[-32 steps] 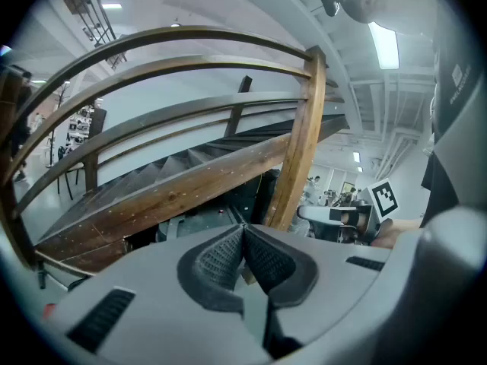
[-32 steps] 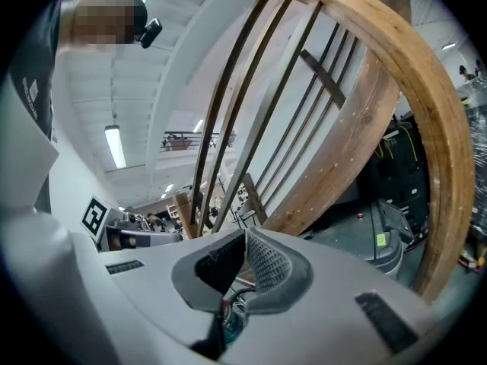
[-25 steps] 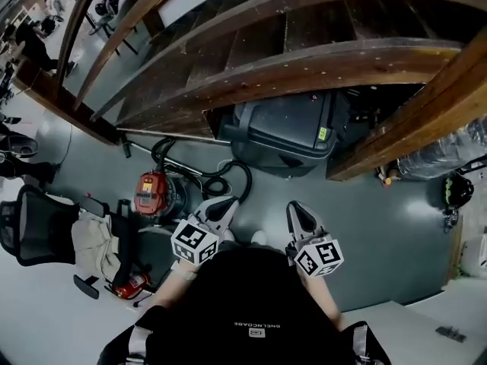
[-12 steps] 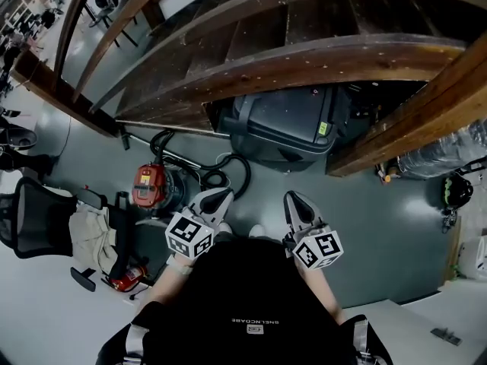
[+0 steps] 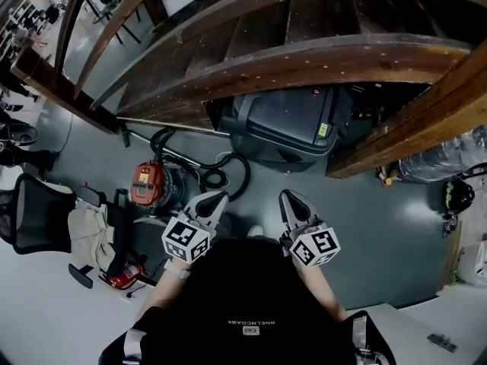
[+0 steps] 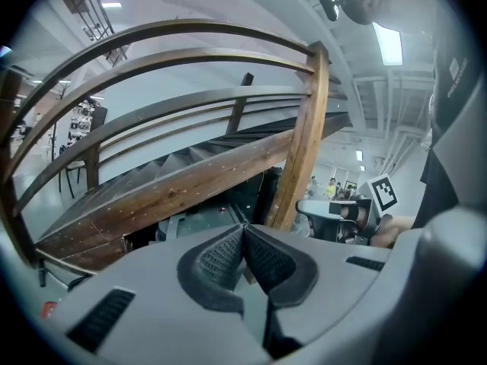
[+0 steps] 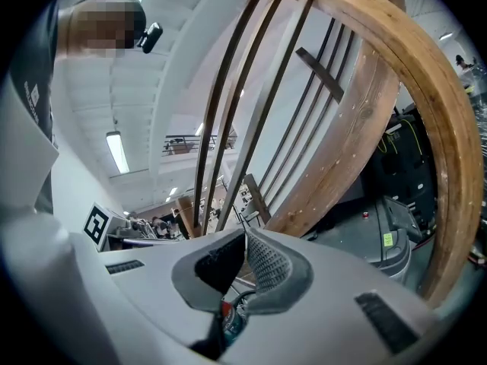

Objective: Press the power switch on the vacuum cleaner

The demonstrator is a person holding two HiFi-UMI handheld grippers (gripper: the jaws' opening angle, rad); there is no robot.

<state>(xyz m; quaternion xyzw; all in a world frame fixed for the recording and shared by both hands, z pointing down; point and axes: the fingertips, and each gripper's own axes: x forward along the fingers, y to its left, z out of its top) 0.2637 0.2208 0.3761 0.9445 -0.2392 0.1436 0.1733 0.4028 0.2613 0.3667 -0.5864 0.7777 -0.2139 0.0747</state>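
The vacuum cleaner (image 5: 145,186), a small red and dark canister, stands on the grey floor at the left in the head view. Its black hose (image 5: 219,175) loops off to its right. My left gripper (image 5: 216,198) is held low in front of my body, right of the canister and apart from it, jaws shut on nothing. Beside it, my right gripper (image 5: 286,196) is also shut and empty. In the left gripper view the left gripper (image 6: 243,227) points at the stairs. The right gripper (image 7: 245,233) faces the railing in its own view.
A curved wooden staircase (image 5: 304,52) with railings spans the top. Under it sits a large dark grey machine (image 5: 293,128). A black office chair (image 5: 36,223) with beige cloth (image 5: 90,236) and a red object (image 5: 122,277) lie left of me.
Both grippers have drifted slightly left and forward, still shut. The vacuum cleaner has not moved on the floor.
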